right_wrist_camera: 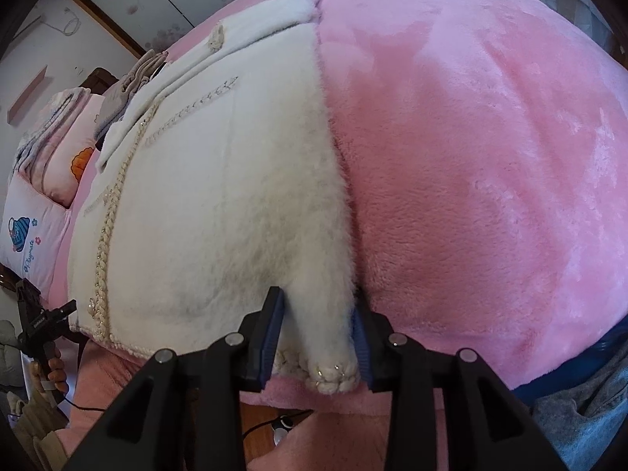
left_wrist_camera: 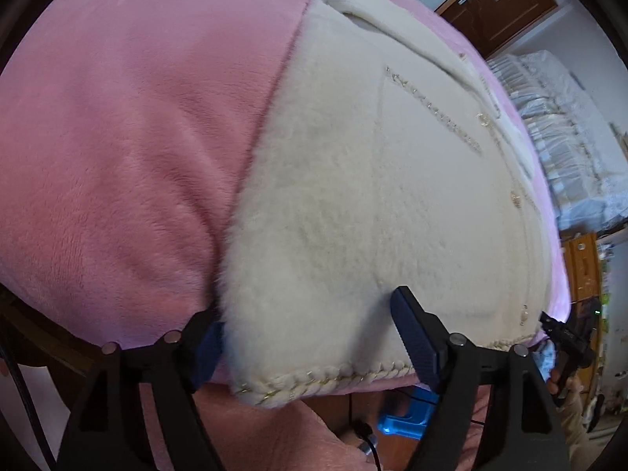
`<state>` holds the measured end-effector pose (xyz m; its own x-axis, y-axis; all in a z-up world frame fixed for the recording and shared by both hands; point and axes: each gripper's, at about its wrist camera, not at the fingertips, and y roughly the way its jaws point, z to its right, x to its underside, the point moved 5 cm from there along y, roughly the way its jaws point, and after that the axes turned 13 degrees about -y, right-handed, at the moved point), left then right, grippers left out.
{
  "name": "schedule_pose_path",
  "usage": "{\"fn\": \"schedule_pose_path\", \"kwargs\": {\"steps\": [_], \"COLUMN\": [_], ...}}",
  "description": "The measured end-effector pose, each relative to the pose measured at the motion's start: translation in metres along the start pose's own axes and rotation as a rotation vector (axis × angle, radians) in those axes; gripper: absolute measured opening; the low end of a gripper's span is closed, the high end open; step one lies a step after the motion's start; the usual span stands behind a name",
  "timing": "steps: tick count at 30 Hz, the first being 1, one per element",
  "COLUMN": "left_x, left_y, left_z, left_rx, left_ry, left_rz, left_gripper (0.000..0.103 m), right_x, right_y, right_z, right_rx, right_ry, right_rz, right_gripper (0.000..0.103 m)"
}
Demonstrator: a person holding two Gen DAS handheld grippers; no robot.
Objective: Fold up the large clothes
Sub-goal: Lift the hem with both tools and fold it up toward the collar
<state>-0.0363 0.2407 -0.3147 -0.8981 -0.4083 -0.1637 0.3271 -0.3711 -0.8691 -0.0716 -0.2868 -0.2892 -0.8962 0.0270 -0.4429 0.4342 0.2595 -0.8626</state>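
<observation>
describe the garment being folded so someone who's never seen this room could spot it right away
Start at the pink blanket covering the bed. On it lies a cream fleece coat, its hem at the near edge where the left gripper and right gripper straddle its corners. Braided gold-flecked trim sets it apart.
</observation>
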Motion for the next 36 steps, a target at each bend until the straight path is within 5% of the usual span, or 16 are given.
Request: {"fn": "schedule_pose_path", "kwargs": {"steps": [2,3,4,5,7,13,19,26,31,33,36], "left_x": [0.002,0.003,0.003,0.003,-0.002,-0.034,-0.121,-0.268,-0.359,-0.379,-0.389], "left_y": [0.002,0.000,-0.002,-0.006,-0.016,-0.071,-0.114,-0.104,-0.044,-0.007,0.053], "left_z": [0.010,0.016,0.019,0.020,0.017,0.060,0.115,0.157,0.180,0.184,0.181], "left_rx": [-0.095,-0.124,-0.145,-0.171,-0.135,0.059,0.214,0.114,0.031,0.007,-0.156], "left_ry": [0.043,0.058,0.061,0.044,-0.034,-0.136,-0.211,-0.238,-0.200,-0.165,-0.138], "left_rz": [0.012,0.015,0.013,0.010,-0.016,0.055,0.188,0.324,0.370,0.297,0.210], "left_gripper": [0.065,0.054,0.024,0.013,0.009,0.007,0.007,0.007,0.012,0.015,0.020], "right_x": [0.000,-0.001,-0.002,-0.004,-0.010,-0.057,-0.157,-0.307,-0.398,-0.420,-0.422], "right_y": [-0.002,-0.003,-0.005,-0.009,-0.019,-0.072,-0.117,-0.111,-0.044,0.008,0.076], "right_z": [-0.004,-0.009,-0.013,-0.017,-0.027,-0.046,-0.061,-0.044,-0.008,0.004,0.017], "right_rx": [0.018,0.023,0.037,0.055,0.051,-0.031,-0.079,0.028,0.072,0.083,0.112], "right_ry": [-0.030,-0.053,-0.080,-0.105,-0.137,-0.148,-0.163,-0.105,0.019,0.057,0.143], "right_rz": [-0.005,-0.010,-0.013,-0.011,0.008,0.144,0.303,0.420,0.428,0.361,0.188], "right_gripper": [0.026,0.011,0.009,0.009,0.008,0.008,0.007,0.007,0.008,0.008,0.017]}}
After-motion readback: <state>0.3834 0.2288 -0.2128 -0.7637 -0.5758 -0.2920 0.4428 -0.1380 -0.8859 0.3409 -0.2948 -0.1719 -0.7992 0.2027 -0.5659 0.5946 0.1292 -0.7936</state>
